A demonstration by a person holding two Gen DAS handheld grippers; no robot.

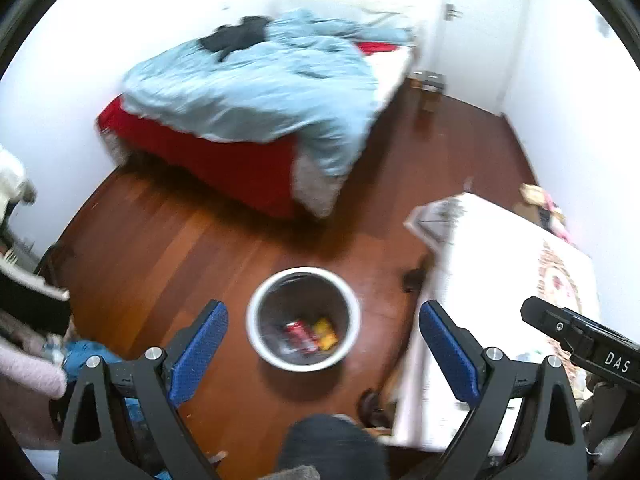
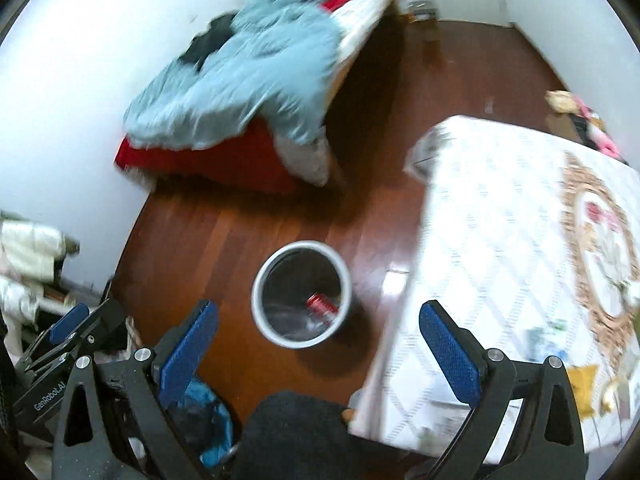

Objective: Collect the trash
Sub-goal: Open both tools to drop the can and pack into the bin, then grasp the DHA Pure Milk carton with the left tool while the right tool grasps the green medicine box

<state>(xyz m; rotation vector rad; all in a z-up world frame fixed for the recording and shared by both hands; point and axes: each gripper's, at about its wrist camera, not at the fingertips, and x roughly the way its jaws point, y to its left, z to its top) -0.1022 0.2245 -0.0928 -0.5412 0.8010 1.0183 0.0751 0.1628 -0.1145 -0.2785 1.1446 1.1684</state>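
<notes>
A round waste bin (image 1: pixel 256 336) with a white rim stands on the wooden floor. Inside it lie a red can (image 1: pixel 299 334) and a yellow wrapper (image 1: pixel 325 333). My left gripper (image 1: pixel 323 322) is open and empty, high above the bin. The bin (image 2: pixel 260 320) also shows in the right wrist view with the red can (image 2: pixel 321 305) in it. My right gripper (image 2: pixel 319 320) is open and empty, above the bin. A yellow wrapper (image 2: pixel 582 384) and other small items lie on the table (image 2: pixel 500 248) at the right. The left gripper's blue pads (image 2: pixel 66 322) show at the lower left.
A bed with a light blue duvet (image 1: pixel 256 88) and red sheet fills the far side. A table with a white patterned cloth (image 1: pixel 492 264) stands right of the bin. Clothes (image 1: pixel 86 354) lie on the floor at left. The right gripper's body (image 1: pixel 580 340) shows at right.
</notes>
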